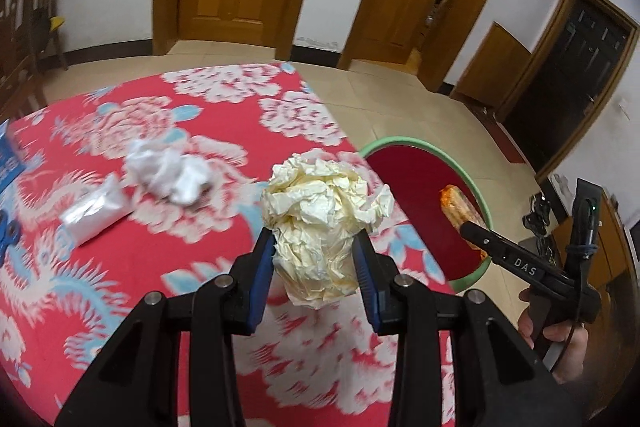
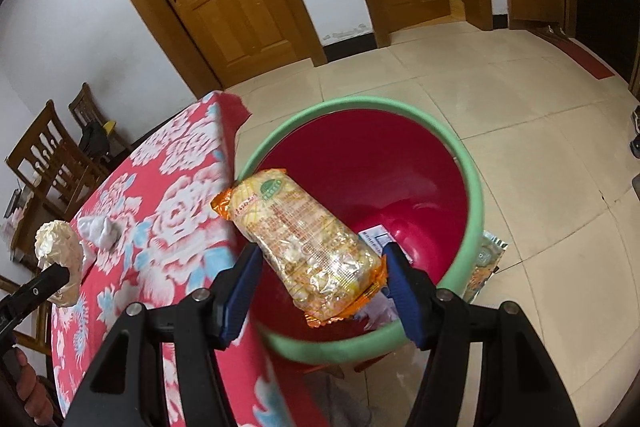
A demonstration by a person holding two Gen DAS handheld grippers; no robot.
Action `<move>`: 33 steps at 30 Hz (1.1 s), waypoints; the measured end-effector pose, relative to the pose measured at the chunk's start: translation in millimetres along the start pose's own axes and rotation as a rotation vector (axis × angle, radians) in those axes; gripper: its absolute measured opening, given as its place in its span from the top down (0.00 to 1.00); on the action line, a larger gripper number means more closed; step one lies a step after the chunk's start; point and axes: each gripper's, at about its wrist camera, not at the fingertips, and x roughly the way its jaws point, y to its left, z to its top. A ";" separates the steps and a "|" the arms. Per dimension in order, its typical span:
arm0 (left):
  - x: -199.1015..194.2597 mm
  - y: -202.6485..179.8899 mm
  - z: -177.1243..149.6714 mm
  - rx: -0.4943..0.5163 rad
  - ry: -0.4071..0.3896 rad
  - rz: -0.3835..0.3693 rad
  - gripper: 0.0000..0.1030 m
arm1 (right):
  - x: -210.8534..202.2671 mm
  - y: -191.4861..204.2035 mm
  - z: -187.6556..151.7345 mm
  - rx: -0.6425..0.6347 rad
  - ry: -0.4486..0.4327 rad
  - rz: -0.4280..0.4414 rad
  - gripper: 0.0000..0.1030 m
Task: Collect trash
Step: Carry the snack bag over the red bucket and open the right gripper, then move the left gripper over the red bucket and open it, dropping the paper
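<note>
Our left claw [image 1: 316, 259] was clamped on a paper wad [image 1: 324, 223] above the table [image 1: 192, 267], and our right claw [image 2: 320, 287] pinched a snack packet [image 2: 304, 239] by its near end, hanging over the bin [image 2: 472, 187]. We judged both light, the wad soft and crushable, the packet slick and crinkly, best held across its middle. Beyond lay a white tissue [image 1: 168, 173] and a small clear bag [image 1: 96, 211] on the table.

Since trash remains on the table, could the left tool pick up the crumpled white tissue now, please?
Probably not yet: the left tool is already clamped on a crumpled cream paper ball, so its jaws are occupied. The crumpled white tissue itself lies unobstructed on the red floral tablecloth.
</note>
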 end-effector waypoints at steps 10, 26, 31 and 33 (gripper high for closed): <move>31.9 -34.2 14.4 0.066 0.032 -0.038 0.62 | -10.5 -11.3 4.0 0.005 -0.045 0.000 0.36; 88.6 -96.7 22.5 0.174 0.089 -0.094 0.62 | -35.0 -30.0 -6.9 0.044 -0.103 -0.006 0.34; 100.3 -112.7 23.2 0.217 0.118 -0.109 0.55 | -35.9 -38.4 -9.0 0.063 -0.101 -0.011 0.34; 101.1 -115.8 22.4 0.225 0.113 -0.101 0.54 | -36.9 -41.4 -9.6 0.069 -0.100 -0.012 0.34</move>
